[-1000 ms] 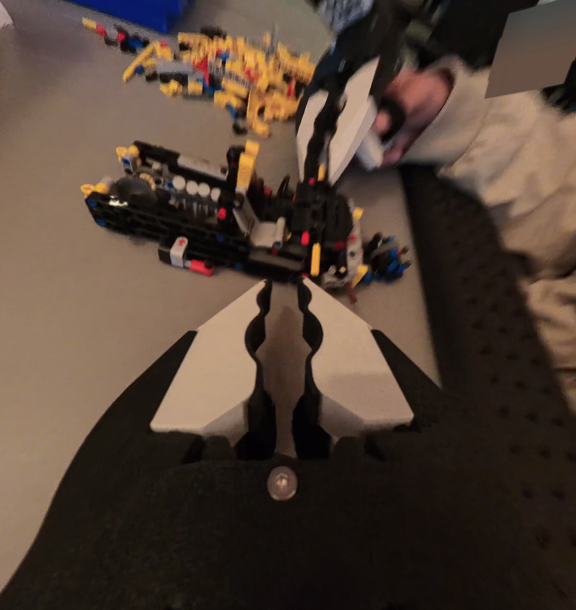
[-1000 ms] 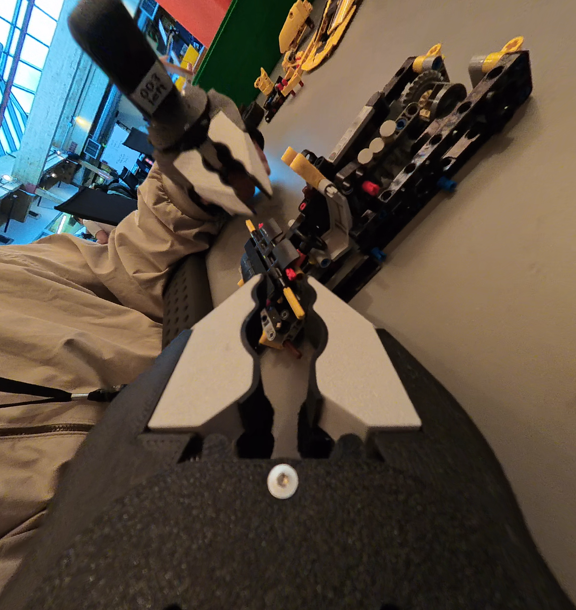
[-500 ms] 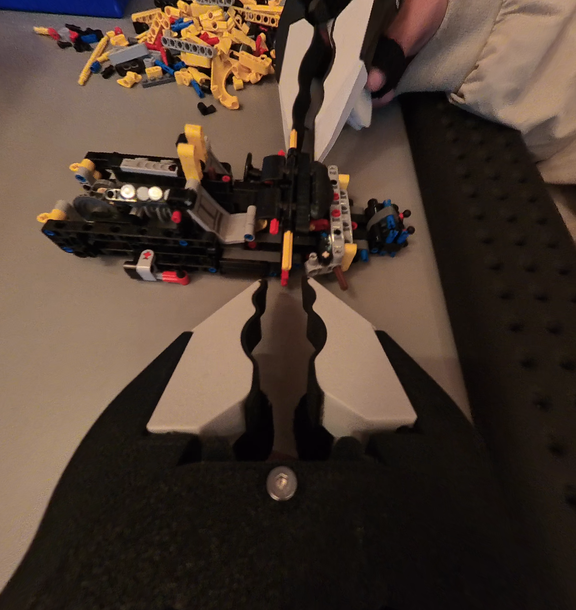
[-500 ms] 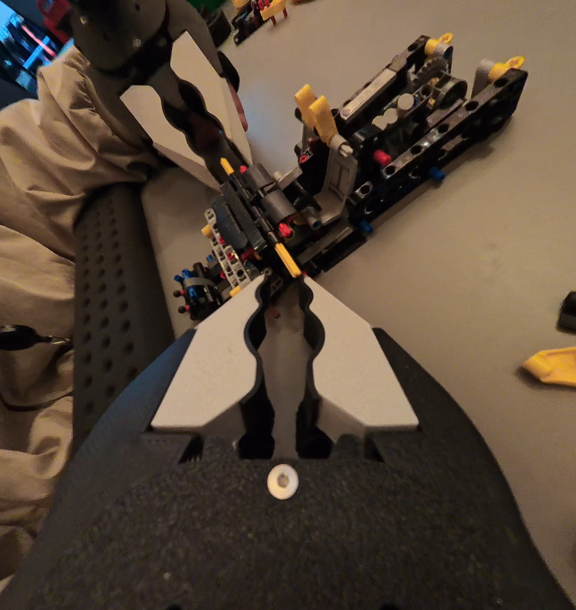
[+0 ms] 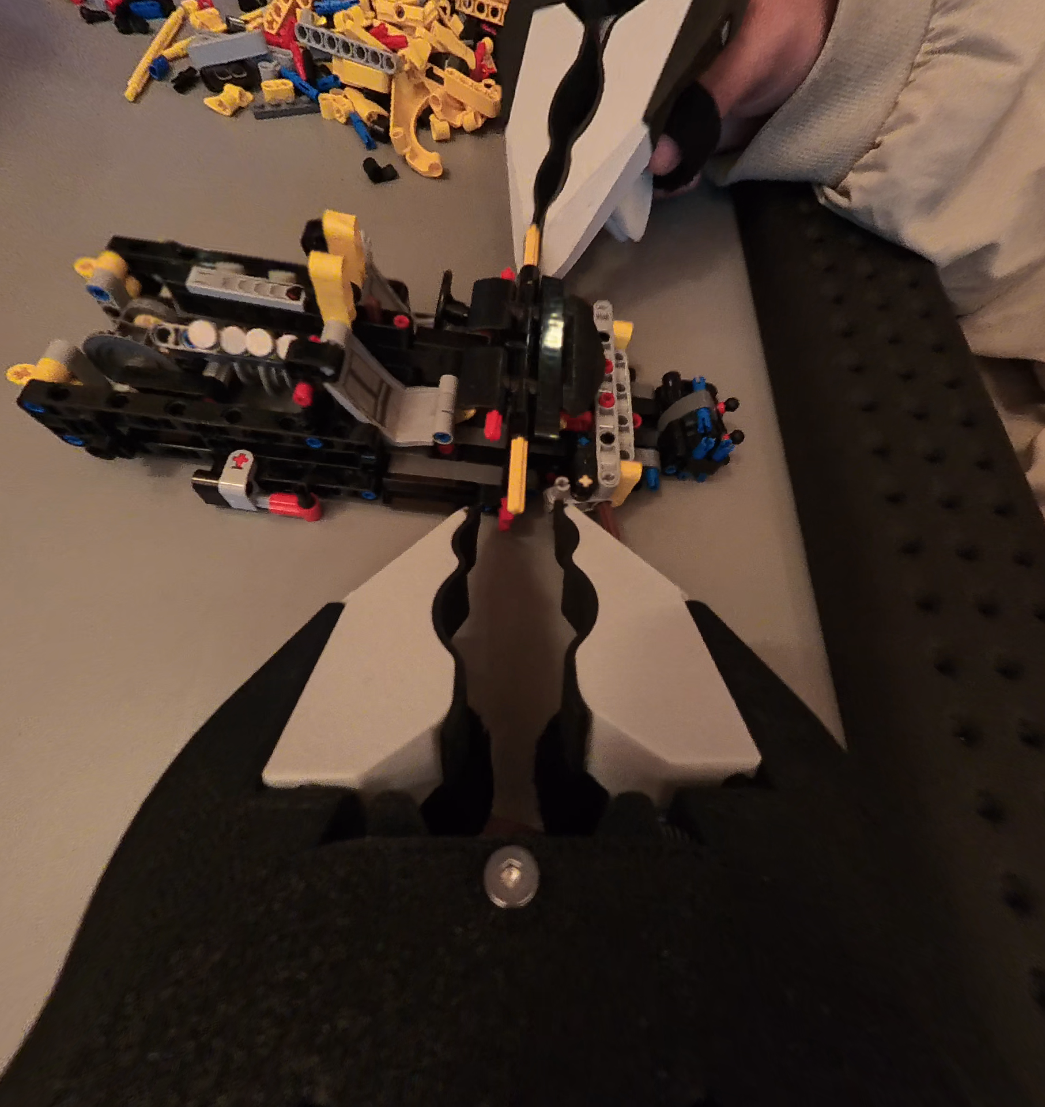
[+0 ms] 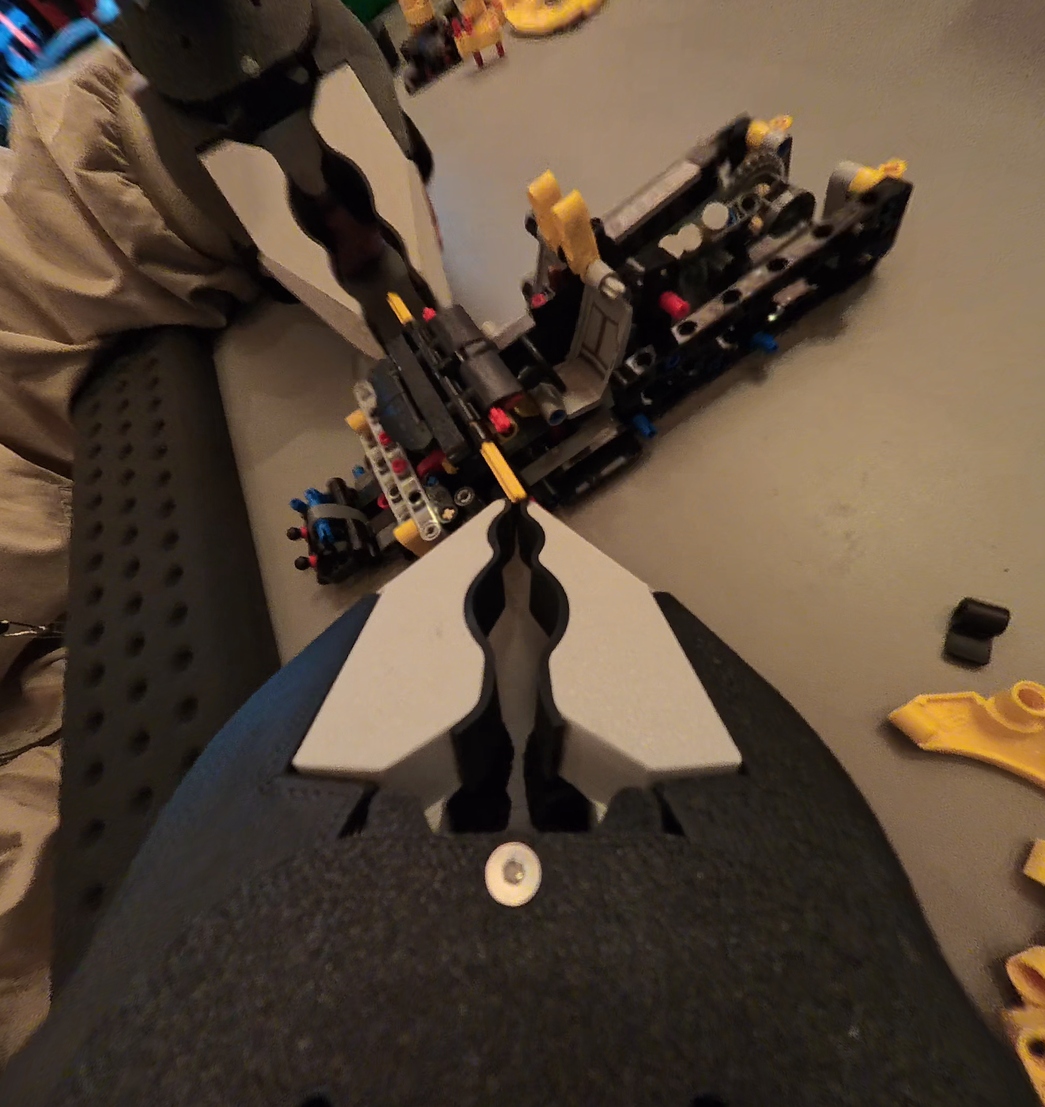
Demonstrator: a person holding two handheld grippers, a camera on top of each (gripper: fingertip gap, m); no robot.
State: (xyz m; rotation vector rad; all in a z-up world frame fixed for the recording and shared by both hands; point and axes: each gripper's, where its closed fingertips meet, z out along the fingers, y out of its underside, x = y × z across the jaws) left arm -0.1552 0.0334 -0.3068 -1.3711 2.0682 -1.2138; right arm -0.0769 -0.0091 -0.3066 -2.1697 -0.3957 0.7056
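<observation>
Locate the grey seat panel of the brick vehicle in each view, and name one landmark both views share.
Left wrist view: the grey seat panel sits left of centre, mid-chassis, below the yellow prongs.
Right wrist view: it stands right of centre, tilted, under those prongs.
Shared landmark: the yellow axle crossing the vehicle.

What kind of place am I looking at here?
Probably a hobby or workshop table for building-brick models. A half-built black brick vehicle chassis lies on the grey tabletop, a pile of loose yellow bricks behind it, and two handheld grippers flank it.
</observation>
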